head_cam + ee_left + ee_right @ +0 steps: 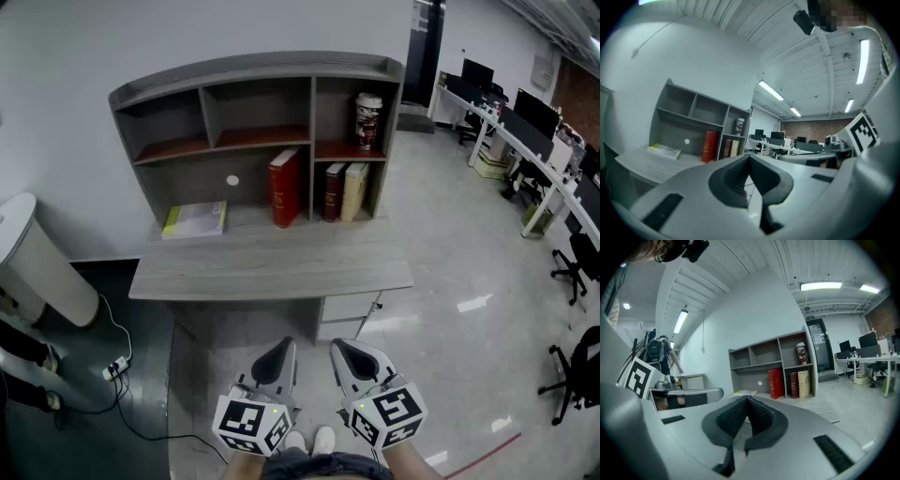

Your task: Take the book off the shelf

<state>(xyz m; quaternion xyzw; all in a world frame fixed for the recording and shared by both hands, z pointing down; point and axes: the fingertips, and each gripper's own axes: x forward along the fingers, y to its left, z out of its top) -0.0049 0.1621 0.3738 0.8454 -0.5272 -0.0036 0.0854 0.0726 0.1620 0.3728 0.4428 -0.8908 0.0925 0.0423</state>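
A grey shelf unit stands on a grey desk against the wall. A tall red book stands upright in the lower middle compartment. A dark red book and a cream book stand in the lower right one. A yellow-green book lies flat at the lower left. My left gripper and right gripper hang low in front of the desk, far from the books, both shut and empty. The left gripper view shows the red book beyond the shut jaws, as does the right gripper view.
A patterned can stands on the upper right shelf. A white cylinder stands left of the desk, with cables and a power strip on the floor. Office desks with monitors and chairs line the right side. A person stands further off.
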